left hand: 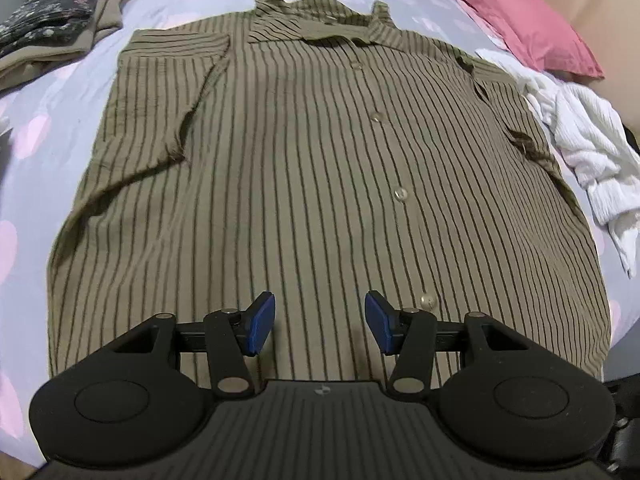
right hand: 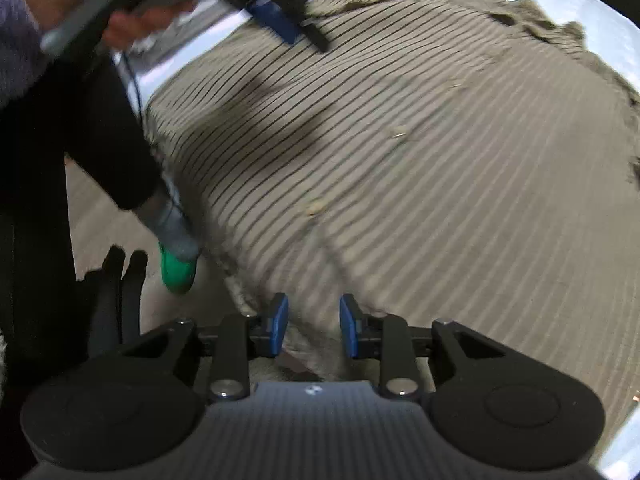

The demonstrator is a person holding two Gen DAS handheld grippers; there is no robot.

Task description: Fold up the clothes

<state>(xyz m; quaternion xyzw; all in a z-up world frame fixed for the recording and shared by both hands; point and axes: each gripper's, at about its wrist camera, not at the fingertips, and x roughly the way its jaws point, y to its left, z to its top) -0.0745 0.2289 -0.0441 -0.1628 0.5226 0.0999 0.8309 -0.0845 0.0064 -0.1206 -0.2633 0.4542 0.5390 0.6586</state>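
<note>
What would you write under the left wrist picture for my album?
Open tongs hover over a striped button shirt spread flat on the bed.

striped shirt (right hand: 400, 168), right hand-held gripper (right hand: 313, 330) parted

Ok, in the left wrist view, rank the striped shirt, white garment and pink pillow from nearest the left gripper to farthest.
1. Striped shirt, directly under the left gripper.
2. White garment, bunched at the right.
3. Pink pillow, top right, farthest.
</note>
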